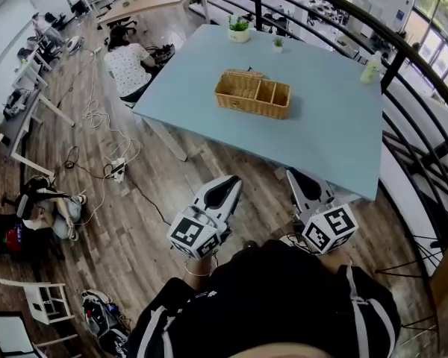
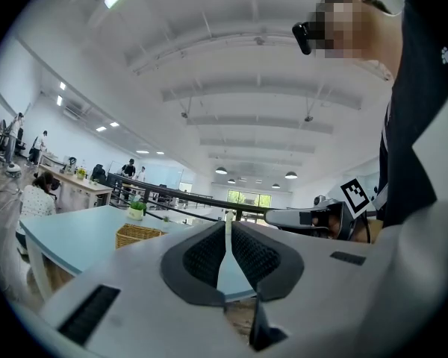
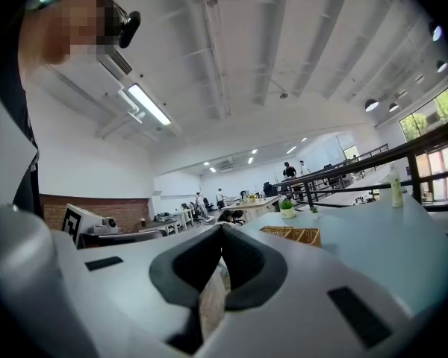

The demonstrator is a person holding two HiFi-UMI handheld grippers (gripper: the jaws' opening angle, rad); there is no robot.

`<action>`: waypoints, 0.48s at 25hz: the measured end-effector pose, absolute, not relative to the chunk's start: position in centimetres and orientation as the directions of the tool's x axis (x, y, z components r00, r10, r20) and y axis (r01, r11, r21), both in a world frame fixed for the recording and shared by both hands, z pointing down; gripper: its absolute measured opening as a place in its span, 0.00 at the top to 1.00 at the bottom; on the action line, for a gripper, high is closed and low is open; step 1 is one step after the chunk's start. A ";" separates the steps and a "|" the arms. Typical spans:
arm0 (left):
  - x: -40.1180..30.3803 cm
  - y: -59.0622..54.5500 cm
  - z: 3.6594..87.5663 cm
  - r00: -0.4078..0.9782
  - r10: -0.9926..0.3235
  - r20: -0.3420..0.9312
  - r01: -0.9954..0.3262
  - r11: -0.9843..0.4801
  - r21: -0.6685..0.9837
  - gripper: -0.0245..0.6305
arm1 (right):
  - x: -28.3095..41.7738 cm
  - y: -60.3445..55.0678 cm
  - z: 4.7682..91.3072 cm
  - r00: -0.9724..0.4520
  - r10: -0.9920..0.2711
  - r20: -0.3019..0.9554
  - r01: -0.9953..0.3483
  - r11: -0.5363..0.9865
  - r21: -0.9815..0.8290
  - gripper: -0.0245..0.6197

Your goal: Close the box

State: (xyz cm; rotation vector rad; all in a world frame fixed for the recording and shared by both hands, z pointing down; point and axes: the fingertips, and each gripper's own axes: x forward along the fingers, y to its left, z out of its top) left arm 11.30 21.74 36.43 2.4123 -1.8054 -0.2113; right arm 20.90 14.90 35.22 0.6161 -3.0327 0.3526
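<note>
1. Filling the middle of the head view, a pale blue table (image 1: 336,125) stands on a wooden floor, with a dark curved railing (image 1: 403,58) running past its far and right edges.
2. Off the table's far left corner, a seated person (image 1: 127,62) in a spotted top bends forward.
3. The left gripper (image 1: 228,185) is held short of the table's near edge, close to the wearer's body. Its jaws are pressed together with nothing between them.
4. The right gripper (image 1: 302,179) hovers beside it, just under the near edge. Its jaws are likewise closed and empty.
5. The wicker box (image 1: 252,94) sits near the table's centre, well apart from both grippers. Its top is open and its inner compartments show.
6. A pale bottle (image 1: 371,68) stands upright by the far right edge.
7. A potted plant (image 1: 239,28) sits at the far edge, and a smaller plant (image 1: 278,45) stands just to its right.
</note>
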 end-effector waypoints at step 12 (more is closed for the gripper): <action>10.6 22.6 37.4 0.270 -0.963 -0.016 -0.946 -0.268 0.185 0.92 | 20.2 15.3 35.8 -0.919 -0.380 0.102 -0.393 0.894 -0.213 0.96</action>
